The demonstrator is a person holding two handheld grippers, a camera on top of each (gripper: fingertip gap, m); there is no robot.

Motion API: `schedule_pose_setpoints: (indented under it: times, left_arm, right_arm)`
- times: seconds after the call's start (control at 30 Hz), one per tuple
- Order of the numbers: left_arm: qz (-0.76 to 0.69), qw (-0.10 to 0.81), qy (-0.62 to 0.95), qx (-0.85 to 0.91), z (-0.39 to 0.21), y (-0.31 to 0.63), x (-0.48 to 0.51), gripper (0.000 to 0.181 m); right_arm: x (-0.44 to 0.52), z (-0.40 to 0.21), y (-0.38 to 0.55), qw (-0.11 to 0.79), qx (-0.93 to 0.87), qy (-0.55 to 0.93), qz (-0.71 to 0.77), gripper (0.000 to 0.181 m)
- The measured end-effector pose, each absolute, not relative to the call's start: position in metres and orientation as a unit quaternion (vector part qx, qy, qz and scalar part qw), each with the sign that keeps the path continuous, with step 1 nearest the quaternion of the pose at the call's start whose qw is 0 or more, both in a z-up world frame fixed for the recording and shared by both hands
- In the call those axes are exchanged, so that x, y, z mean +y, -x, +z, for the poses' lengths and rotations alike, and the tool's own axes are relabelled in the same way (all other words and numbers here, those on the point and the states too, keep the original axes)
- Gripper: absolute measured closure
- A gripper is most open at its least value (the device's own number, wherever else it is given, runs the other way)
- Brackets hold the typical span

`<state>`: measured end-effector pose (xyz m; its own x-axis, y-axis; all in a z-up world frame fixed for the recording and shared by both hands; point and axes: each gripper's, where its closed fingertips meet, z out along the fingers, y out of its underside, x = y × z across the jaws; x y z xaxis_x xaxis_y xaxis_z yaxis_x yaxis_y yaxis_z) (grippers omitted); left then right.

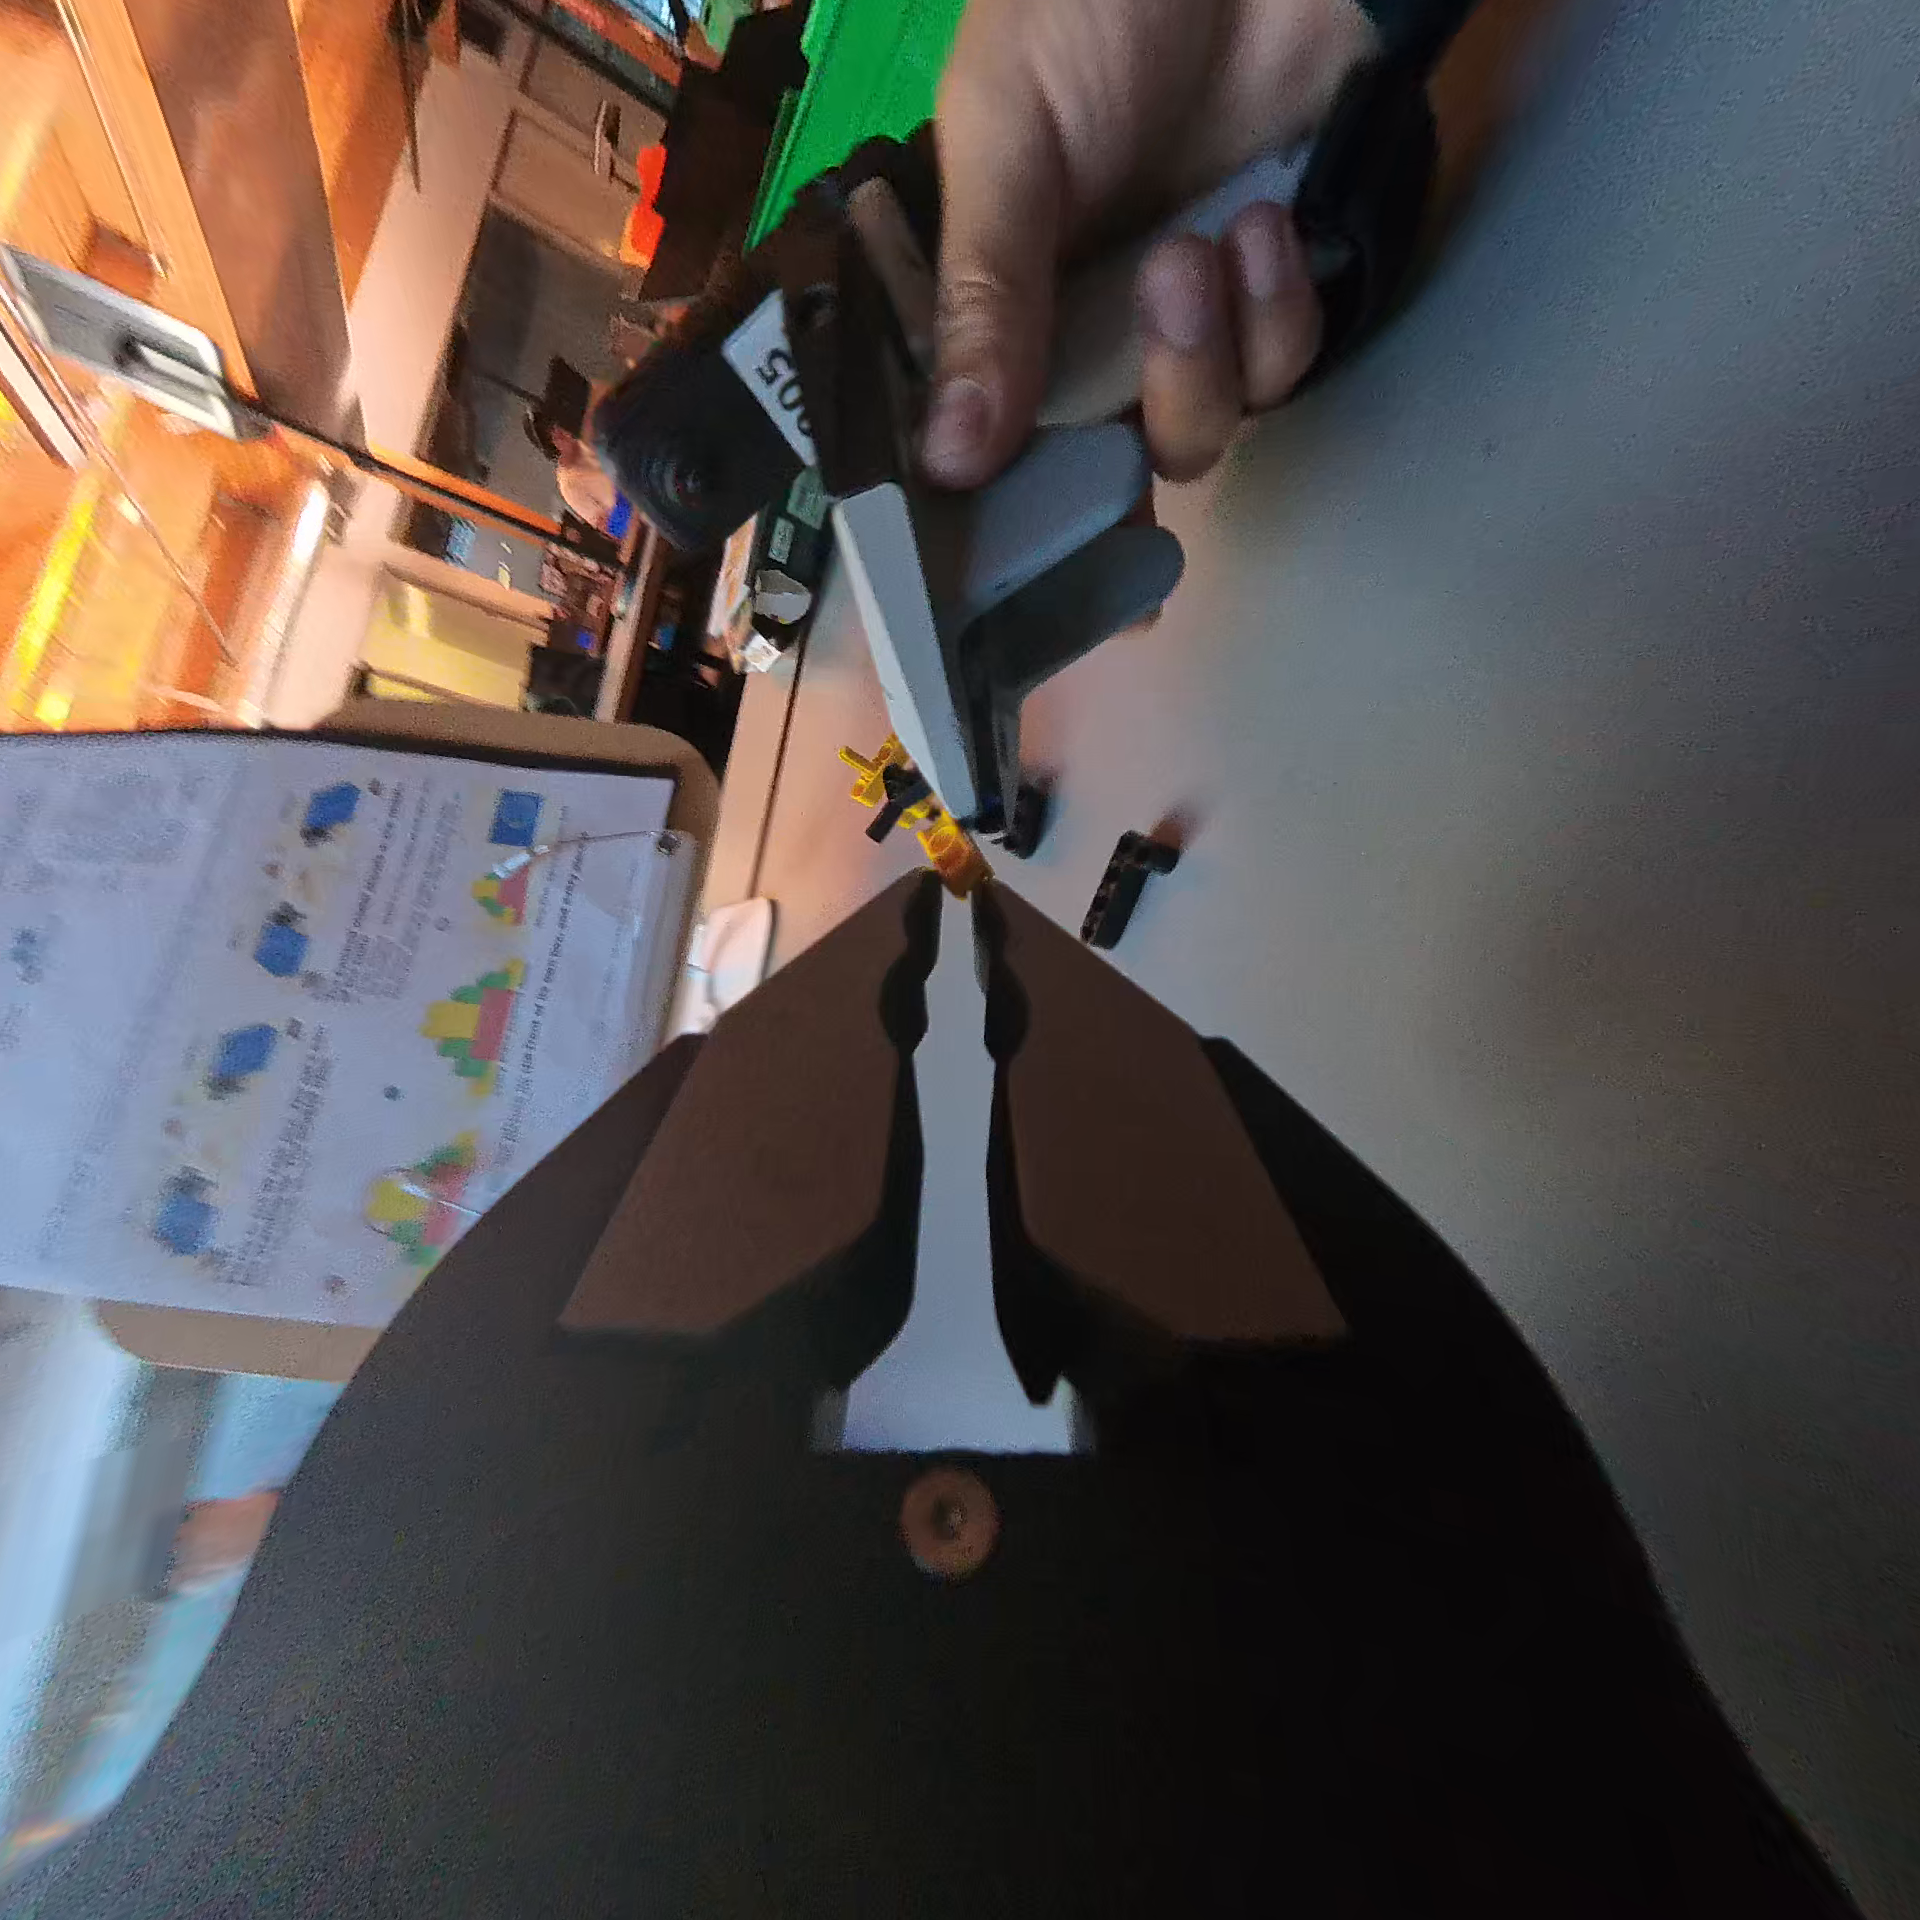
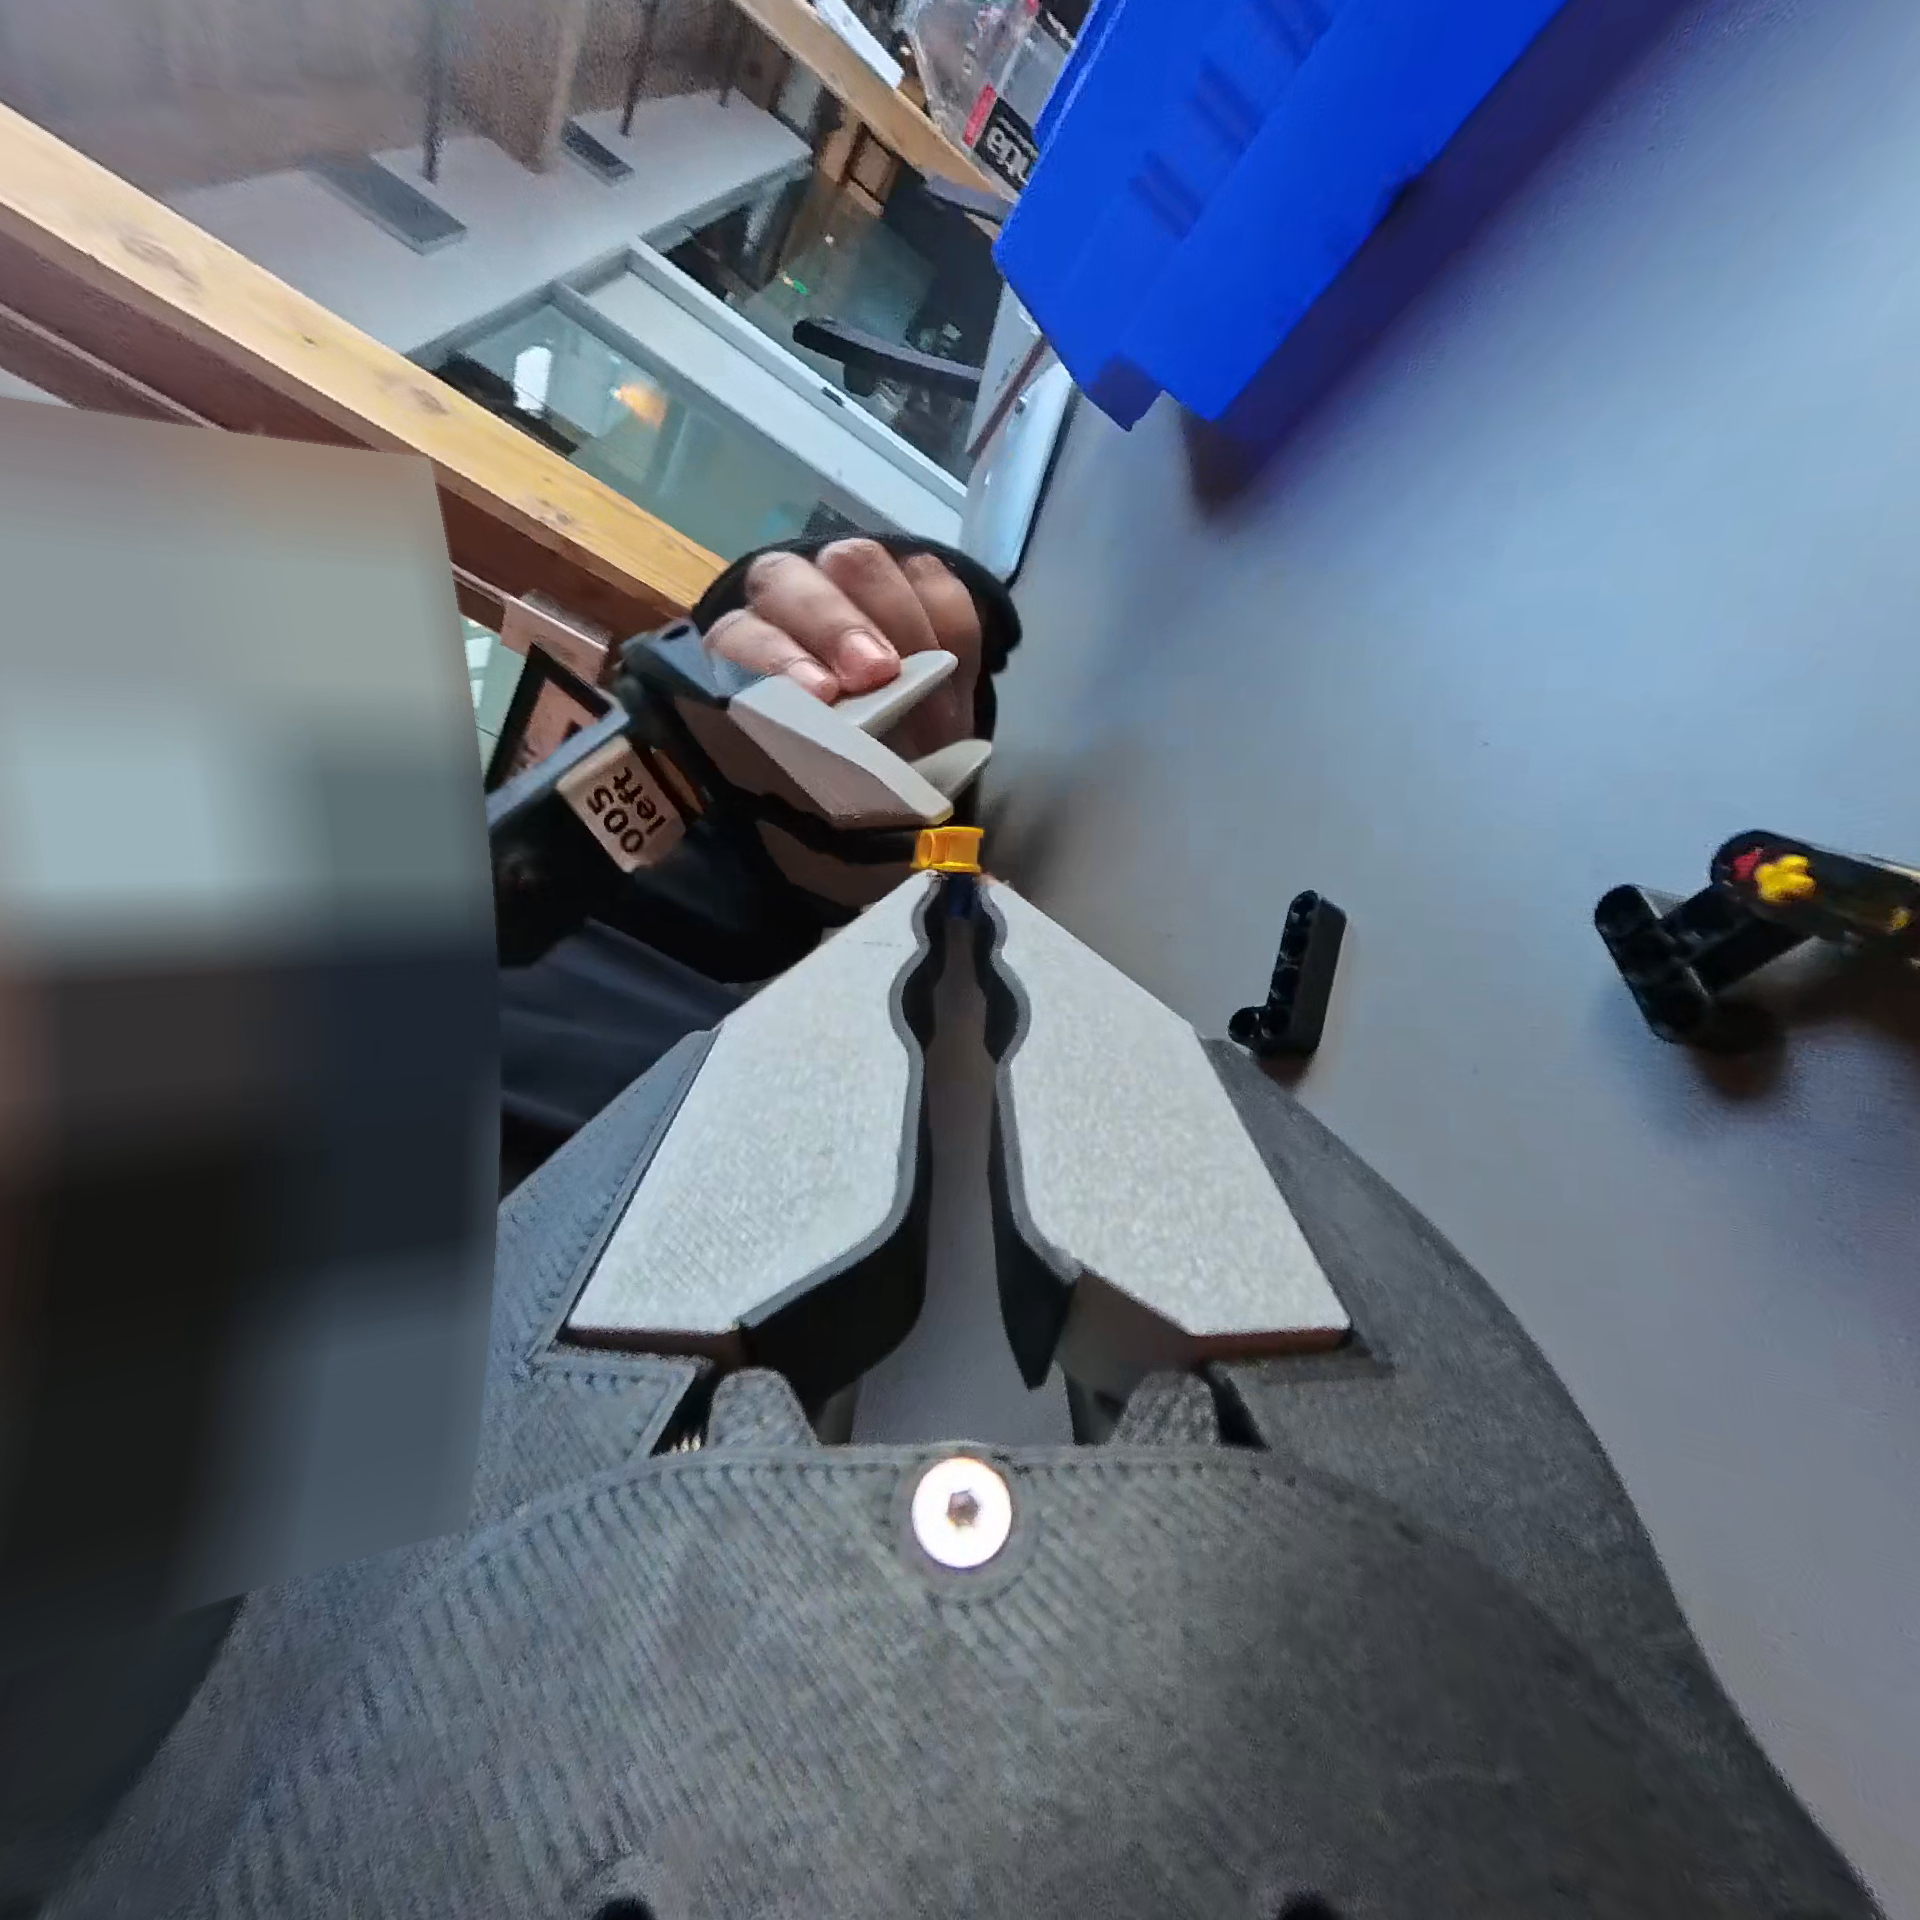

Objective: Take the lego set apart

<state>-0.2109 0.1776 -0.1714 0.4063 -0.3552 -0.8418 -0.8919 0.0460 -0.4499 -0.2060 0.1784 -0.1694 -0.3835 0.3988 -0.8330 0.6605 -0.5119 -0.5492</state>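
My left gripper [image 1: 956,885] is shut on a small yellow lego connector [image 1: 954,857], held above the table. My right gripper [image 2: 956,883] meets it tip to tip and is shut on a small dark blue pin [image 2: 957,906] that sticks out of the yellow connector [image 2: 948,847]. The right gripper [image 1: 985,816] shows in the left wrist view, held by a hand. The left gripper [image 2: 935,812] shows in the right wrist view. A yellow and black lego cluster [image 1: 888,790] sits just beyond the right gripper's fingers; I cannot tell whether it is joined.
A loose black L-shaped beam [image 2: 1288,971] lies on the grey table [image 2: 1507,675], also in the left wrist view [image 1: 1127,883]. A black lego assembly with yellow and red bits [image 2: 1745,925] lies farther right. A blue bin [image 2: 1299,187] stands at the back. A clipboard with instruction sheets [image 1: 312,1018] is at left.
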Motion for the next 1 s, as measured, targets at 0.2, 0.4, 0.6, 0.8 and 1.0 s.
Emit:
schedule_pose_setpoints:
  times: [0.2,0.4,0.6,0.8,1.0]
  left_arm:
    - [-0.164,0.594,0.749,0.245,-0.144,0.213,0.182,0.181]
    - [-0.221,0.579,0.754,0.218,-0.153,0.212,0.183,0.181]
    - [-0.325,0.564,0.748,0.129,-0.151,0.226,0.185,0.181]
    - [-0.378,0.545,0.740,0.112,-0.151,0.220,0.182,0.181]
    - [-0.391,0.528,0.745,0.115,-0.154,0.214,0.181,0.181]
  right_arm:
    - [0.184,-0.136,0.202,-0.054,0.561,-0.469,-0.680,0.181]
    - [0.194,-0.146,0.209,-0.077,0.555,-0.507,-0.654,0.181]
    - [0.189,-0.149,0.199,-0.275,0.715,-0.380,-0.519,0.181]
    - [0.192,-0.148,0.216,-0.453,0.742,-0.327,-0.370,0.153]
    - [0.180,-0.148,0.216,-0.473,0.756,-0.287,-0.351,0.176]
